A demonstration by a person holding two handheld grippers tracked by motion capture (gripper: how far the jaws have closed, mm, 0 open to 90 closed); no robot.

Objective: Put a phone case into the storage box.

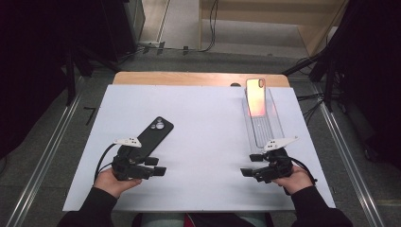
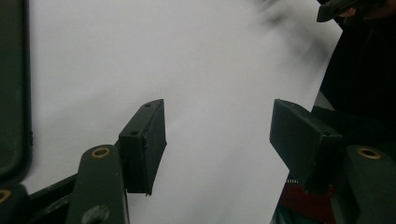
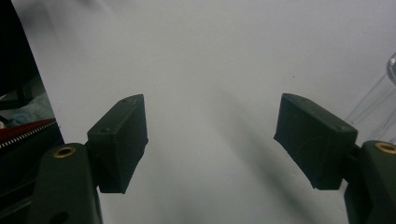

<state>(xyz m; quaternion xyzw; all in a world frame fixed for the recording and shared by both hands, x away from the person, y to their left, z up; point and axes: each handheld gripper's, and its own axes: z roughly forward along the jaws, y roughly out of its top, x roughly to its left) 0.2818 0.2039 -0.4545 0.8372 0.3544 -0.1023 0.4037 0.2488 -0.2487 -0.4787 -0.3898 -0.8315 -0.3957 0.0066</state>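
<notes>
Both grippers sit low over the white sheet [image 1: 203, 142] near its front edge, one in each hand, their jaws pointing inward toward each other.

The left gripper [image 1: 158, 166] has its jaws spread, with nothing between them; in the left gripper view the two black pads [image 2: 144, 140] stand well apart over bare white sheet. The black phone [image 1: 152, 136] lies flat on the sheet just beyond and beside this gripper, camera end away from the person, its near end close to the gripper's body and partly under the grey plate [image 1: 127, 141]. In the left gripper view a dark edge of the phone [image 2: 14, 88] runs along the left side, outside the jaws.

The right gripper [image 1: 250, 165] is also spread and empty; the right gripper view shows its pads [image 3: 121, 140] wide apart with only sheet between them. Just beyond it stands a clear stand [image 1: 262, 125], reaching away from the gripper, with a second phone [image 1: 256, 97] leaning in its far end, its orange-lit back toward the camera. A clear edge of that stand [image 3: 378, 102] shows at the right of the right gripper view, outside the jaws.

The two grippers are well apart from each other.
</notes>
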